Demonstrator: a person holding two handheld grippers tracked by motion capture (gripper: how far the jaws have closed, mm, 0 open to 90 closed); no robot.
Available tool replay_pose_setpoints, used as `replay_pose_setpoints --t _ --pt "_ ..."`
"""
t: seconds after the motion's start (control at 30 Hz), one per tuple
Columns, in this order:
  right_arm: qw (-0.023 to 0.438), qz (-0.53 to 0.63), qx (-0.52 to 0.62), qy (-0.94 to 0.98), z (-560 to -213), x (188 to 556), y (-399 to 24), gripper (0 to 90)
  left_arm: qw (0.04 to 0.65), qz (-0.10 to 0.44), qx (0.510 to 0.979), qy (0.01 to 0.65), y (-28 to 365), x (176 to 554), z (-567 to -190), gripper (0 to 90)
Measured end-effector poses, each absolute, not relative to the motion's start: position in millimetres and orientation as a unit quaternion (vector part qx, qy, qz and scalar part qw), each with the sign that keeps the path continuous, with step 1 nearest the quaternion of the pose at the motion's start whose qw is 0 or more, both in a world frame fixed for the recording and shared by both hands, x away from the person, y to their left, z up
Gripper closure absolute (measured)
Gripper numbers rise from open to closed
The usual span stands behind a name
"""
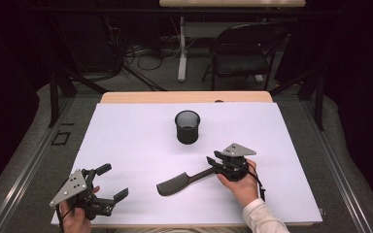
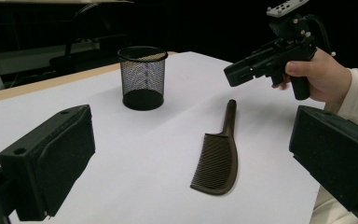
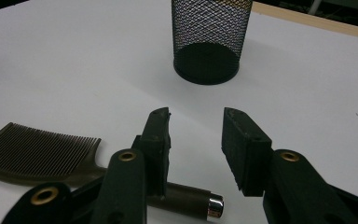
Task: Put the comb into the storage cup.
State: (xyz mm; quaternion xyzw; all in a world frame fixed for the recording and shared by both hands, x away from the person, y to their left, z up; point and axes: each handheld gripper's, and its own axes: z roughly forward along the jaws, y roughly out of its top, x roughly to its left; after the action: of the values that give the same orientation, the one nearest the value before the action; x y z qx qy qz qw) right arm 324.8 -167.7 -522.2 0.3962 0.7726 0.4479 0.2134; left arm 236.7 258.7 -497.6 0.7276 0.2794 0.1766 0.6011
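The right gripper [image 1: 213, 159] hangs just above the handle end of a dark comb [image 1: 177, 184], its jaws partly apart and gripping nothing; in the right gripper view the handle's silver-capped tip [image 3: 214, 206] lies beneath the jaws, a little to one side of the gap between them. The comb lies flat on the white worktop [image 1: 126, 131], near the front edge and a little right of centre, teeth end to the left. A black mesh pencil cup [image 1: 187, 126] stands upright farther back, well apart from the comb.

The likely trouble: the handle is thin and lies flat, so if the jaws come down off-line one pad could land on top of it and press it into the worktop or skid it sideways (a grip so close to the tip would also let the heavy toothed end swing).

The right hand [image 1: 240, 182] holds its gripper tilted downward, pointing left. The left gripper [image 1: 109, 182] rests at the near left corner, jaws wide and empty.
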Motion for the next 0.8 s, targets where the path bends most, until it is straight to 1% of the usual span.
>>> replay_pose_setpoints --t 0.37,0.47,0.6,0.67,0.7,0.73,0.8 --pt "0.209 0.445 0.405 0.771 -531.0 329.1 -168.2 62.6 0.6 0.175 0.729 0.28 257.9 237.7 -499.1 0.4" --pt "0.199 0.448 0.416 0.766 -534.3 331.8 -171.2 68.0 0.597 0.173 0.732 0.28 258.1 238.2 -499.5 0.3" --pt "0.196 0.442 0.421 0.768 -536.7 333.5 -171.7 70.3 0.597 0.171 0.732 0.281 258.2 238.6 -499.9 0.4" --pt "0.194 0.434 0.422 0.772 -538.6 334.5 -171.3 74.3 0.598 0.169 0.732 0.282 258.2 239.2 -500.6 0.4" --pt "0.194 0.434 0.422 0.772 -538.6 334.5 -171.3 74.3 0.598 0.169 0.732 0.282 258.2 239.2 -500.6 0.4" --pt "0.193 0.428 0.422 0.776 -539.5 335.1 -171.4 77.8 0.596 0.168 0.733 0.281 258.3 239.4 -500.7 0.4" --pt "0.195 0.427 0.421 0.776 -540.3 335.4 -171.3 79.0 0.596 0.168 0.733 0.281 258.3 239.5 -500.8 0.4"
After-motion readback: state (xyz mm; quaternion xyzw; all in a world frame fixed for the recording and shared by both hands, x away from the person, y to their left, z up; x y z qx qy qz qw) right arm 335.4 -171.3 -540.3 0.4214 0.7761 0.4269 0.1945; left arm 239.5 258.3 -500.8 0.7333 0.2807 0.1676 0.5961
